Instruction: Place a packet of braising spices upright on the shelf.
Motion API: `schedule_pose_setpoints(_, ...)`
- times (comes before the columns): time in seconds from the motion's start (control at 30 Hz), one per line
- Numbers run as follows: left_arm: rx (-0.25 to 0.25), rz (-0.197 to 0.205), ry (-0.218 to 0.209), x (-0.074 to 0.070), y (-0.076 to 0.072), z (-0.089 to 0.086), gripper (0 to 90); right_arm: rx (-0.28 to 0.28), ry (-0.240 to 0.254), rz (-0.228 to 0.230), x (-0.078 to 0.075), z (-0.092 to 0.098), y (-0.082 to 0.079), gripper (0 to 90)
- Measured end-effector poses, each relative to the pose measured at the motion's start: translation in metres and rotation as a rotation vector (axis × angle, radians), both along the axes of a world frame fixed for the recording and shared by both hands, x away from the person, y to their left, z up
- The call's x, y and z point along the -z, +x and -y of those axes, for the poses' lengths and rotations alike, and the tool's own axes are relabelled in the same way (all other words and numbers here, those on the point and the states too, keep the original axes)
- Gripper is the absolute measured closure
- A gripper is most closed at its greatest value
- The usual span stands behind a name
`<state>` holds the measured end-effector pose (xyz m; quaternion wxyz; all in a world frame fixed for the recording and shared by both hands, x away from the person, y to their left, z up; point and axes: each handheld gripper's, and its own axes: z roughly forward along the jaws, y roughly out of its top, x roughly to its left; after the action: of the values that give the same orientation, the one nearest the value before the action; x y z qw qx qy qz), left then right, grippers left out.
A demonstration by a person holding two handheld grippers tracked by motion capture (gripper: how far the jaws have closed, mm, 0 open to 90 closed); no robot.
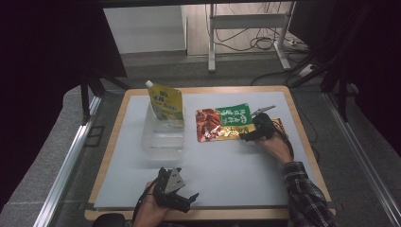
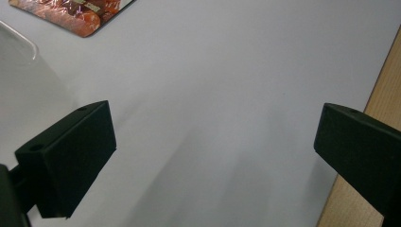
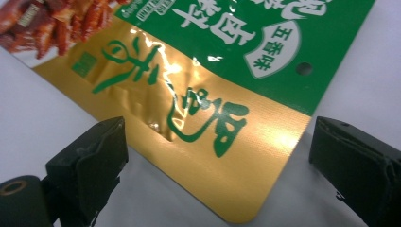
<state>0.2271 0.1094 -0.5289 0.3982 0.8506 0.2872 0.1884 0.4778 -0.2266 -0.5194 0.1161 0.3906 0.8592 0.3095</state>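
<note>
Presently the jaws of the right gripper (image 3: 217,165) are seen spread wide, with nothing held; between them the gold corner of a flat foil snack packet (image 3: 198,109) is framed, its sealed edge lying on the desk and not yet touched. The packet, judged from its glossy, crinkled film, is probably light, thin and slippery, limp across its middle but stiffer along the sealed gold band. A hold is best taken on that band or corner, where the film is doubled; because it lies flat, one jaw would have to be slid under the edge, and the packet may skate on the smooth desk (image 1: 227,165).

In the high view the snack packet (image 1: 222,124) lies at about 1 o'clock from the desk's centre, with the right gripper (image 1: 259,128) at its 3 o'clock end. At 10 o'clock a clear plastic box (image 1: 163,137) holds an upright yellow spouted pouch (image 1: 165,104). At 6 o'clock, near the desk's front edge, the left gripper (image 1: 182,198) is held with jaws wide apart and empty over bare desk.
</note>
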Motion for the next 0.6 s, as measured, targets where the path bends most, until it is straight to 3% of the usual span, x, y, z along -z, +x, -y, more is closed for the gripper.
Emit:
schedule_pose_setpoints(0.13, 0.0, 0.001, 0.0, 0.0, -0.0002, 0.0002, 0.0, 0.002, 0.03, -0.012, 0.0001, 0.0001, 0.0002, 5.2)
schedule_pose_setpoints(0.3, 0.001, 0.0, 0.001, 0.0, -0.0001, 0.0003, 0.0, 0.018, 0.11, -0.04, 0.0, 0.004, 0.0013, 5.6)
schedule_pose_setpoints(0.6, 0.002, 0.001, 0.001, 0.0, -0.0002, 0.0004, 0.0, 0.027, 0.123, -0.043, -0.0021, 0.0042, 0.0008, 5.7)
